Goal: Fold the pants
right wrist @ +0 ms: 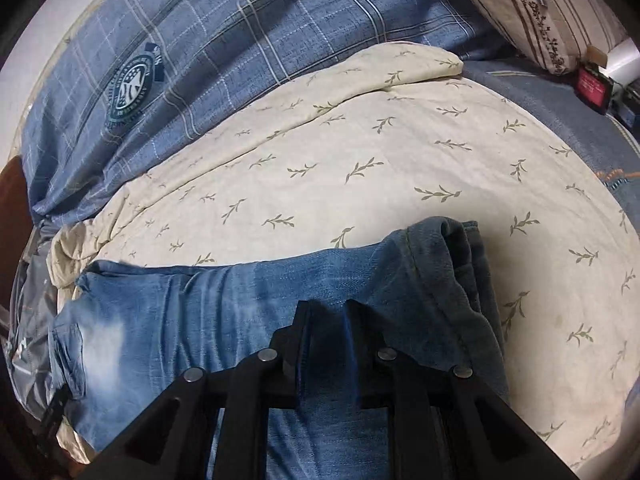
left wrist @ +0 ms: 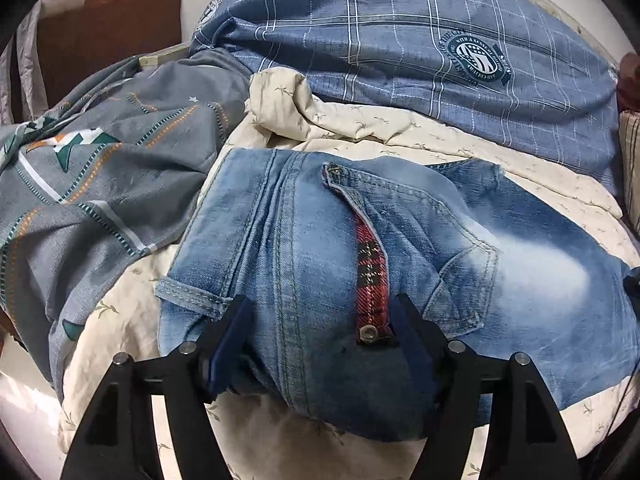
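Faded blue jeans lie on a cream leaf-print quilt. Their waist end, with a red plaid fly lining and a metal button, faces me in the left wrist view. My left gripper stands open, one finger on each side of that waist end, and the pads do not squeeze the denim. In the right wrist view the jeans stretch to the left, and the leg hems are bunched at the right. My right gripper is shut on a fold of the leg fabric.
A blue plaid duvet is heaped behind the jeans, and a grey patterned cover lies to the left. A brown cushion stands at the far left. A striped pillow and a red box sit at the far right.
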The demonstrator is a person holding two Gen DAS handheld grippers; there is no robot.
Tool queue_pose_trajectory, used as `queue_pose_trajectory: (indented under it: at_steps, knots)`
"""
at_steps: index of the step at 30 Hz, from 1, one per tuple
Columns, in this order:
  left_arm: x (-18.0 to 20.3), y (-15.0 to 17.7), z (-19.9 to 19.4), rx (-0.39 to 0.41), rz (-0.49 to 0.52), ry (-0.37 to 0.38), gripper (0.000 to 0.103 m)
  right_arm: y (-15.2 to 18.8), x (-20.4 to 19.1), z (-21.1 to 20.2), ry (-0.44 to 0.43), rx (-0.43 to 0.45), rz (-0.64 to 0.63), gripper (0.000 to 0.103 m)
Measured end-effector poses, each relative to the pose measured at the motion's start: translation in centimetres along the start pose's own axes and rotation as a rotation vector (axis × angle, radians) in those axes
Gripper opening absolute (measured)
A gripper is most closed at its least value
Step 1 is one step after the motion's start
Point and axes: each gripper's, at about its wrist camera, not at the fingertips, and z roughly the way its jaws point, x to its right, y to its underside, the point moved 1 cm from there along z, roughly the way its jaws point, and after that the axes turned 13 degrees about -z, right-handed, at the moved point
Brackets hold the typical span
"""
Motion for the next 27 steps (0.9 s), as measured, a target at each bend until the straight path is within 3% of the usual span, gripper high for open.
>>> queue_pose_trajectory:
  at_steps: [2,4,6,9,12,14,15,16,17,19,22,27]
  knots:
    - [-0.6,-0.2,-0.8,0.013,-0.031,0.028,0.073,-0.2,-0.3,-0.4,-0.004,-0.008,0.022,0.020]
    - [-0.7,-0.4,-2.2,0.078,-0.029,0.037,0.073,-0.4,-1.2,-0.9,-0.043,0.004,0.018,0.020]
    - [-0.5,-0.5,-4.0,0.182,0.004,0.018,0.074,-0.8,-3.0,-1.9,-0.085,0.024,-0.038,0.020]
    - [-1.0,-1.1,-5.0,0.262,-0.010,-0.041,0.082,-1.9,-8.2,-3.7,-0.211,0.073,-0.187,0.020]
    - [-2.5,-1.9,-3.8,0.202,-0.104,-0.058,0.082,-2.7,-13.9,-4.4,-0.335,0.078,-0.323,0.022]
    - [-2.9,-2.1,-2.8,0.155,-0.137,-0.066,0.082,-2.9,-17.0,-4.6,-0.390,0.091,-0.392,0.028]
    - [-2.7,-2.1,-2.6,0.149,-0.133,-0.072,0.082,-3.0,-18.5,-4.5,-0.417,0.094,-0.415,0.041]
    - [-2.4,-2.1,-2.3,0.149,-0.112,-0.089,0.082,-3.0,-19.4,-4.4,-0.435,0.099,-0.423,0.066]
    - [-2.2,-2.0,-2.0,0.149,-0.091,-0.107,0.082,-3.2,-20.7,-4.2,-0.455,0.127,-0.431,0.074]
    - [-1.5,-1.6,-0.9,0.107,-0.039,-0.152,0.082,-3.0,-22.3,-4.0,-0.456,0.172,-0.466,0.076]
    - [-2.0,-0.7,1.1,-0.011,-0.039,-0.183,0.083,-3.4,-25.1,-1.8,-0.420,0.125,-0.540,0.076]
    - [-2.0,-0.8,1.1,-0.007,-0.035,-0.192,0.085,-4.7,-26.3,3.2,-0.297,0.036,-0.606,0.076]
